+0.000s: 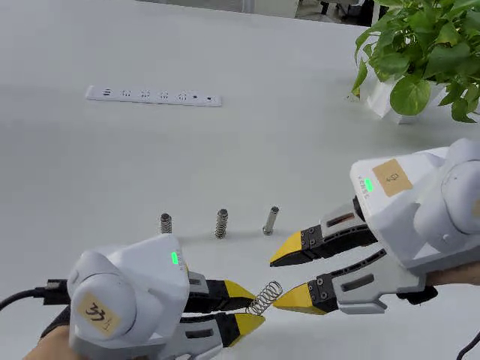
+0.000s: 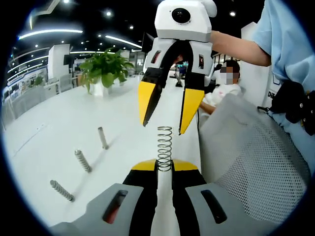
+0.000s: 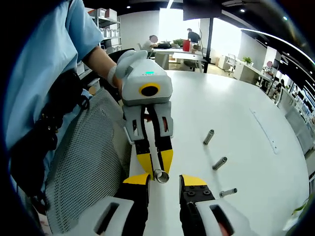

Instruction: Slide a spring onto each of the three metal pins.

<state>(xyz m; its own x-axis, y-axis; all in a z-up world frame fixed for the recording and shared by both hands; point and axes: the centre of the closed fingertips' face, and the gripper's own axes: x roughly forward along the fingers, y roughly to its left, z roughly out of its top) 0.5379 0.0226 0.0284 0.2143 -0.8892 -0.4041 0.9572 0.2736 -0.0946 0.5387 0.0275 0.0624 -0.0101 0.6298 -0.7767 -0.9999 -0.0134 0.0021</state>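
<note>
left gripper (image 1: 244, 306) closed on spring (image 1: 264, 298) | right gripper (image 1: 287, 279) open, spring end between its jaws | two pins (image 1: 221, 223) carry springs, third pin (image 1: 270, 220) bare on tabletop (image 1: 225, 135)

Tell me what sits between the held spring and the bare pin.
Only the open right gripper, its jaws straddling the free end of the coiled metal spring in the left gripper; nothing lies before the bare metal pin.
</note>
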